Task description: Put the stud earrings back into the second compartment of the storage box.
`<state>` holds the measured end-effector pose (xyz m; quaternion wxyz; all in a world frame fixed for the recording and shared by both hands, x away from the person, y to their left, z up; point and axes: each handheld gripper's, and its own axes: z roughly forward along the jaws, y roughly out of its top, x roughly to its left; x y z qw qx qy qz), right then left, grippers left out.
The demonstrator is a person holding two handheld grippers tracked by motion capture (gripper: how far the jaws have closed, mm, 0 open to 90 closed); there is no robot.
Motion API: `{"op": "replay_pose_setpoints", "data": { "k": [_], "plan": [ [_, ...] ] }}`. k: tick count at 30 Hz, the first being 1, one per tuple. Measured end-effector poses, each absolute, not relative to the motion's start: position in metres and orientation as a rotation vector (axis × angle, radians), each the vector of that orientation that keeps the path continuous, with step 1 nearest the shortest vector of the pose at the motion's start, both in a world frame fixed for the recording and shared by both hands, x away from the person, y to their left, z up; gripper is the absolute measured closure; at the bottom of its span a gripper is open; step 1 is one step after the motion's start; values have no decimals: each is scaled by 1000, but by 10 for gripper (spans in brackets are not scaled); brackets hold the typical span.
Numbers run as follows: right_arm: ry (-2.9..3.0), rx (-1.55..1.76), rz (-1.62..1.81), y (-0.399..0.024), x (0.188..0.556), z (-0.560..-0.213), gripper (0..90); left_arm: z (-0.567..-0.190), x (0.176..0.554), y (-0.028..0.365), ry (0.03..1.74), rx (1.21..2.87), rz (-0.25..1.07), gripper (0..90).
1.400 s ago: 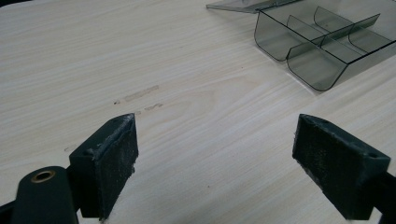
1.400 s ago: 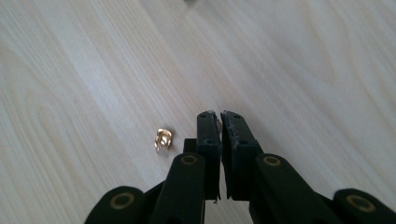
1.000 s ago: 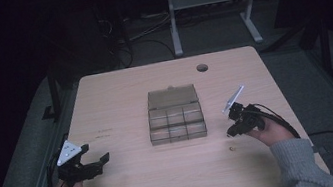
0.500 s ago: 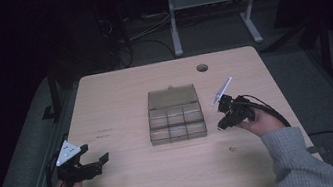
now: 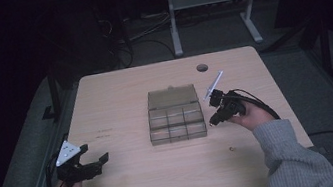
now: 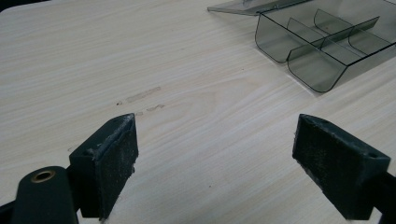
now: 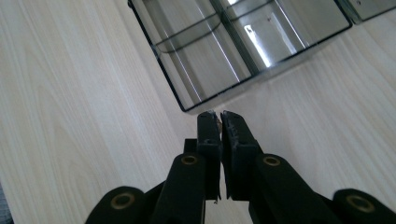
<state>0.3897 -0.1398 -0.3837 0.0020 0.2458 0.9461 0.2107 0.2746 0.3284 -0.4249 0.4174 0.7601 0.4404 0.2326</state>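
A smoky clear plastic compartment box (image 5: 177, 119) lies in the middle of the wooden table, its lid (image 5: 172, 96) folded flat behind it. My right gripper (image 5: 214, 121) hovers just off the box's right end, tilted down. In the right gripper view its jaws (image 7: 219, 116) are pressed together above the box's (image 7: 233, 42) corner, with a tiny brownish sliver pinched near the tips. My left gripper (image 5: 98, 164) rests near the front left of the table, jaws (image 6: 215, 154) wide apart with bare wood between them. The box (image 6: 322, 46) lies farther ahead of it.
A tiny loose item (image 5: 232, 148) lies on the table in front of my right hand. A round cable hole (image 5: 202, 67) sits near the table's (image 5: 118, 91) far edge. Beyond the table stands a metal frame (image 5: 212, 10) on dark floor.
My right gripper has moved left and slightly up, from the table's right side to the box's right end, jaws still together. The left gripper has stayed where it was.
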Motion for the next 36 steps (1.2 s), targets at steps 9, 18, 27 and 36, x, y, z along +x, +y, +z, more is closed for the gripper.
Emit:
{"op": "replay_pose_setpoints", "data": {
  "k": [9,18,27,36],
  "plan": [
    [2978,737,650,-128,396,-376,862,-425,274,328,1103,1908,584,139],
    [2980,725,658,-119,405,-372,862,-425,275,329,1103,1906,584,140],
    [2997,715,657,-107,416,-369,861,-425,275,329,1107,1904,581,140],
    [3007,686,642,-90,426,-365,861,-424,275,329,1104,1904,582,140]
  ]
}}
